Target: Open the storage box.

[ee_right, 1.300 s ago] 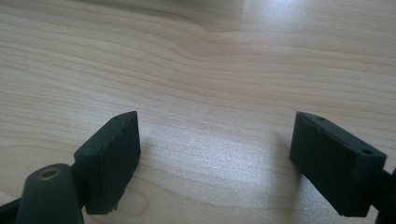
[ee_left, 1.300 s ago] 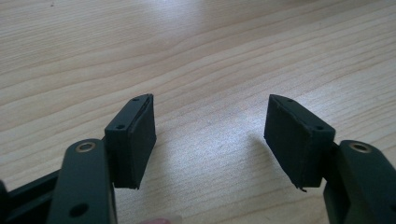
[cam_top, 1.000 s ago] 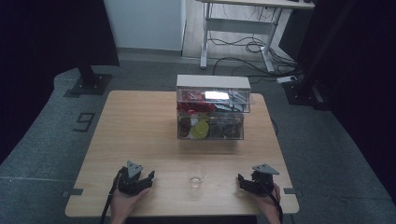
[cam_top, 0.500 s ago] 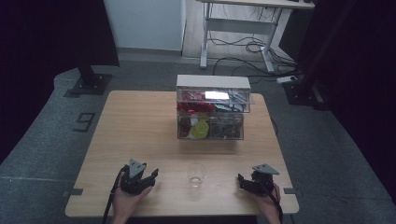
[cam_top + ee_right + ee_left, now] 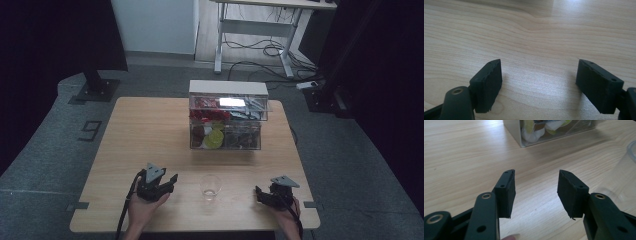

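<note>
- A clear plastic organiser box (image 5: 225,122) stands at the far middle of the wooden desk (image 5: 145,135), with a white top panel and see-through compartments stacked in two levels.
- The upper level holds red items and a bright glare patch; the lower level holds a yellow-green round item beside dark and white pieces. What each piece is cannot be made out.
- In the left gripper view the near corner of the organiser box (image 5: 541,132) shows white and yellow-green contents behind its clear wall.
- A small clear plastic cup (image 5: 210,186) stands upright near the front edge of the desk, between the two grippers and touching neither; it looks empty.
- The cup's rim (image 5: 631,148) shows at the right edge of the left gripper view.
- The left gripper (image 5: 172,178) rests low over the desk, held in a hand (image 5: 142,210); its jaws are apart with bare wood between them.
- The right gripper (image 5: 258,192) sits at the front right of the desk, jaws spread wide over bare wood (image 5: 536,37).
- The desk is light wood grain, standing on a grey floor (image 5: 60,145) marked with a "9" (image 5: 90,130).
- Behind it are a white panel (image 5: 152,25), a metal-framed table (image 5: 255,30) with cables (image 5: 260,50) beneath, and dark curtains at both sides.
</note>
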The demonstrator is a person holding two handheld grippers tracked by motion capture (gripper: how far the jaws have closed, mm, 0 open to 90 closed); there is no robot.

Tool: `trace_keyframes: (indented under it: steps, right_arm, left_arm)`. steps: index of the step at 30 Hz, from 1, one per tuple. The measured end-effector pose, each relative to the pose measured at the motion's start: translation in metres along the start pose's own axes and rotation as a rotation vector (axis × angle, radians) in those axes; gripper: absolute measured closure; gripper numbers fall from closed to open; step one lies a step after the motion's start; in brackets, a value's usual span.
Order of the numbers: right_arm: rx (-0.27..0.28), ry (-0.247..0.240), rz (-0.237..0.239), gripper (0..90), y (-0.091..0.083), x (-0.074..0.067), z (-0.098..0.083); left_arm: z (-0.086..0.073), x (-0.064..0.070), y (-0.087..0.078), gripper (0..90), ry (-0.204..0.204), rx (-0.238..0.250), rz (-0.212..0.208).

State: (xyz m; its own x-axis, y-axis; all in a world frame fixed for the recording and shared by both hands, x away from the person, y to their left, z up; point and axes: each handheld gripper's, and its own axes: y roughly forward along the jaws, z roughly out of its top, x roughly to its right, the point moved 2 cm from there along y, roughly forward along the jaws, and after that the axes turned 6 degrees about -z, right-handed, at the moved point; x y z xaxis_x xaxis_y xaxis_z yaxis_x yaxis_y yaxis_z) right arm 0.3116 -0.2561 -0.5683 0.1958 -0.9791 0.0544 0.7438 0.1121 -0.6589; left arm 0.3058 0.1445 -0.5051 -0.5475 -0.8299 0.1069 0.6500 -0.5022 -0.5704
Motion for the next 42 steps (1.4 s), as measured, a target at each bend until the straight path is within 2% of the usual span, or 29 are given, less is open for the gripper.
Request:
trace_keyframes:
  steps: [6, 10, 16, 20, 25, 31, 34, 37, 42]
  right_arm:
    - [0.001, -0.001, -0.001, 21.7, 0.0, 0.0, 0.0]
    - [0.001, -0.001, -0.002, 21.9, 0.0, 0.0, 0.0]
    - [0.001, 0.001, -0.003, 22.7, -0.001, 0.0, -0.001]
    - [0.002, 0.002, -0.003, 22.8, -0.001, 0.0, -0.001]
    - [0.002, 0.002, -0.003, 22.8, -0.001, 0.0, -0.001]
    - [0.002, 0.001, -0.004, 22.9, -0.001, 0.0, -0.001]
    - [0.002, 0.002, -0.004, 23.0, -0.001, 0.0, -0.001]
    - [0.003, 0.002, -0.005, 23.2, -0.001, 0.0, -0.001]
    - [0.004, 0.004, -0.005, 23.6, -0.001, 0.0, -0.001]
  left_arm:
    - [0.007, 0.0, 0.009, 48.0, -0.013, -0.02, -0.025]
    - [0.012, 0.0, 0.014, 45.3, -0.021, -0.033, 0.002]
    - [0.017, 0.001, 0.02, 47.7, -0.011, -0.038, 0.005]
    - [0.02, 0.003, 0.024, 52.6, 0.011, -0.032, 0.022]
    - [0.027, 0.003, 0.028, 58.8, 0.012, -0.008, -0.005]
    - [0.033, 0.005, 0.031, 68.5, 0.031, 0.01, -0.005]
    - [0.036, 0.007, 0.034, 73.7, 0.032, 0.014, -0.024]
    - [0.041, 0.01, 0.036, 76.1, 0.042, -0.005, -0.06]
    - [0.047, 0.014, 0.042, 82.8, 0.042, -0.026, -0.088]
